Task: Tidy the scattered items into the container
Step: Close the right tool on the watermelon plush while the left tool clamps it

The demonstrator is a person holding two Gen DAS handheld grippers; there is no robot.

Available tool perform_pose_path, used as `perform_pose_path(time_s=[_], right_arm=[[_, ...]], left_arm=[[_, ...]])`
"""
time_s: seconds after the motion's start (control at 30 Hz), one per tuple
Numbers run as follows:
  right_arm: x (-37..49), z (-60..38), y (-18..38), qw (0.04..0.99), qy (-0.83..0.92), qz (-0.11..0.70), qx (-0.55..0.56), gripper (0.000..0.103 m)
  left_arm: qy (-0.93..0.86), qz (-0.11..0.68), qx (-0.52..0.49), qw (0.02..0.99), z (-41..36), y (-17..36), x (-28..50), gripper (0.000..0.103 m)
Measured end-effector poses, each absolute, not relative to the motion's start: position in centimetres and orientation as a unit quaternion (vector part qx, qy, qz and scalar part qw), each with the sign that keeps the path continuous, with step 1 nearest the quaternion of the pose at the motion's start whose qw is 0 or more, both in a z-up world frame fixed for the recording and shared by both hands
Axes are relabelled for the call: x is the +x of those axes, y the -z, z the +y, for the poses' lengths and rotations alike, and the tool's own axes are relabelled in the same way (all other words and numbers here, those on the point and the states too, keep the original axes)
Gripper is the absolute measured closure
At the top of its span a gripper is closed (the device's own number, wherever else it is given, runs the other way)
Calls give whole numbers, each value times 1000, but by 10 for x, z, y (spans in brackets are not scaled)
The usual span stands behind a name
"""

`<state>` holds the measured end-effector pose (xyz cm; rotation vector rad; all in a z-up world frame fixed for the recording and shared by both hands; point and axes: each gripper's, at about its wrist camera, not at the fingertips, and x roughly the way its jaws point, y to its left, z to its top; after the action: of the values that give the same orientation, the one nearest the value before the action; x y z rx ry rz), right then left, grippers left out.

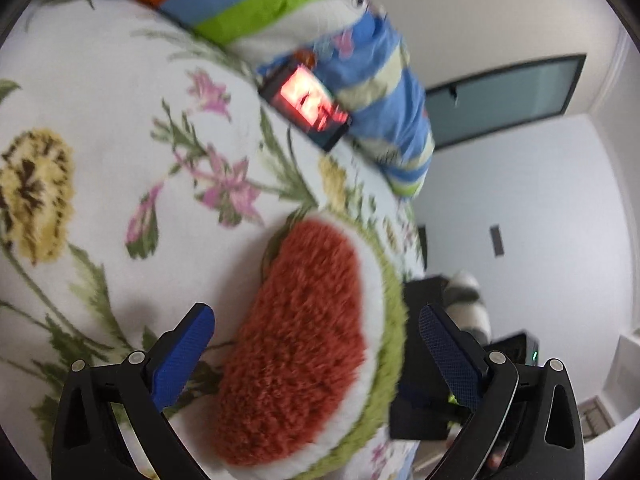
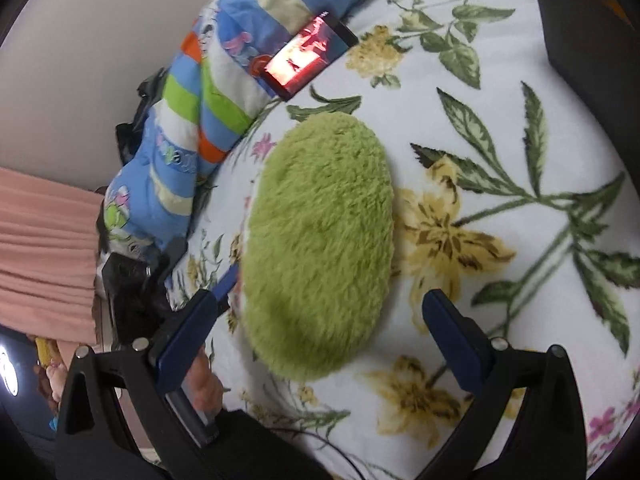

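**Watermelon plush not yet picked up, container not clearly in sight**

Left wrist view: left gripper [image 1: 316, 356] is spread wide, w/ nothing held. The watermelon plush [image 1: 296, 344] lies on the floral blanket [image 1: 120, 160], red face toward this cam, sitting between the blue fingers [image 1: 180, 356] but pads aren't pressing on it. Beyond it a phone [image 1: 306, 106] w/ lit red screen leans at the striped quilt [image 1: 280, 4]. A dark blocky thing sits at the bed's edge on the right; can't tell what it is.

Right wrist view: right gripper [image 2: 332, 344] also gapes wide & empty. Same plush [image 2: 320, 248] shows its green rind side here, its near end in the gap between the fingers [image 2: 456, 344], no contact visible. Phone [image 2: 310, 54] lies further off by the quilt [image 2: 208, 92]. A dark flat-sided object [image 2: 580, 20] fills the top right corner; poss. the container, can't confirm.

Progress, by my read: early stage. Nothing seen stowed; plush still loose on the bed, grab & drop-off both left to do.
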<state>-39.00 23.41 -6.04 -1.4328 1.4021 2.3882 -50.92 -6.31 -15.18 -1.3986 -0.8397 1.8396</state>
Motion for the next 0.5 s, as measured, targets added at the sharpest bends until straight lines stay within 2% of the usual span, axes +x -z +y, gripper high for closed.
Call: perform_pose_path(time_s=[0.3,0.5], right_arm=[[-418,243,87,-3,-739,491,-461,1],[-444,235,102,-30,-736,481,-475,0]], left_arm=[[-663,-276,-549,429,-31,165,-503,1],[-660,-236,-568,431,-16,174,-500,1]])
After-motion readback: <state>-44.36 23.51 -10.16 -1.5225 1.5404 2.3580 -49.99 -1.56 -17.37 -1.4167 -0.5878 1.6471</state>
